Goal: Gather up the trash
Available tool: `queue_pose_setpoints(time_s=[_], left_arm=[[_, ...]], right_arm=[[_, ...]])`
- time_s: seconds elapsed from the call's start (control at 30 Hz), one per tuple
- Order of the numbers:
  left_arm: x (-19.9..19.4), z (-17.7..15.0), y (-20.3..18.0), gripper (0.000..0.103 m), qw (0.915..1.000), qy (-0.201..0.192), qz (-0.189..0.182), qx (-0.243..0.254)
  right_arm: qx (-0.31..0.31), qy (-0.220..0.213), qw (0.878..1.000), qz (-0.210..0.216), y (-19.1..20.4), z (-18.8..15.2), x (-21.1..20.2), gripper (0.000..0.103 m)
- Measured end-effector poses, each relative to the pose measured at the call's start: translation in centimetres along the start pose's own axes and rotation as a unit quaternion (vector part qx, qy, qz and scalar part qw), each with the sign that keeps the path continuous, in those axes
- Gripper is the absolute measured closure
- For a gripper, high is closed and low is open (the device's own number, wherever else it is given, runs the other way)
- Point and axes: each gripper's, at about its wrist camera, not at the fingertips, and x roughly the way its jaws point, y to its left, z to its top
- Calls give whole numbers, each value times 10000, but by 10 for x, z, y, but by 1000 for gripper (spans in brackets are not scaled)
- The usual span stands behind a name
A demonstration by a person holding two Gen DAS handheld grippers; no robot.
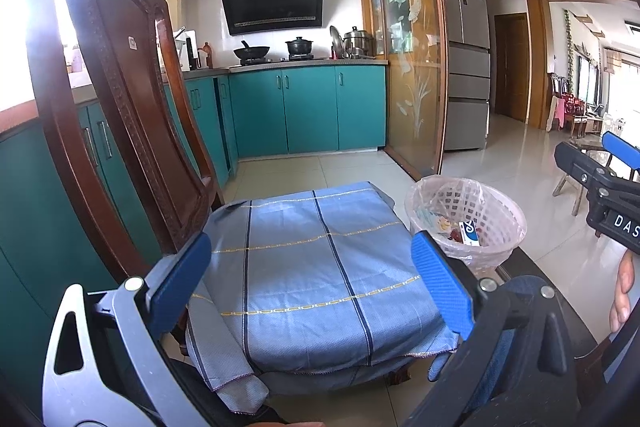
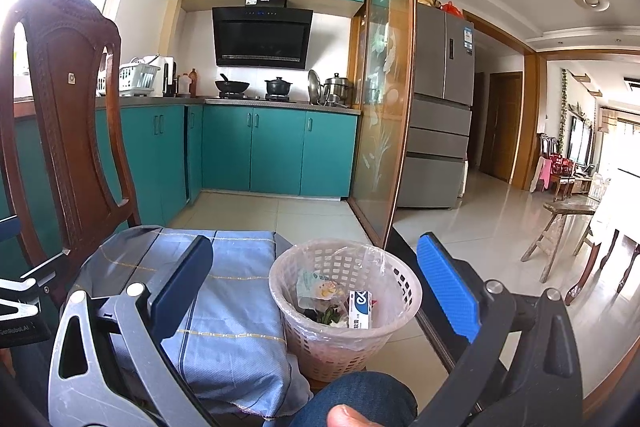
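Sitting between the 2 tools, the bin (image 2: pixel 346 311) is closer to the right tool (image 2: pixel 316 295). Both tools, left (image 1: pixel 316 283) too, are wide open and hold nothing.

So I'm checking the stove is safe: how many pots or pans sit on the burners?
2: a black wok on the left burner, a black lidded pot on the right one. The steel steamer pot stands on the counter beside them.
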Motion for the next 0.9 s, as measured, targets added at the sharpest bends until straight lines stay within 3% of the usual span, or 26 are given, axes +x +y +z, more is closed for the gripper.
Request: queue_pose_setpoints(time_s=[0.63, 0.9], left_arm=[[6, -2, -2, 3, 10000, 30, -44, 13], [29, -10, 7, 3, 9992, 382, 81, -51]], right_arm=[[15, 30, 10000, 22, -3, -1, 2, 3], [-25, 147, 9997, 185, 3, -2, 10, 3]])
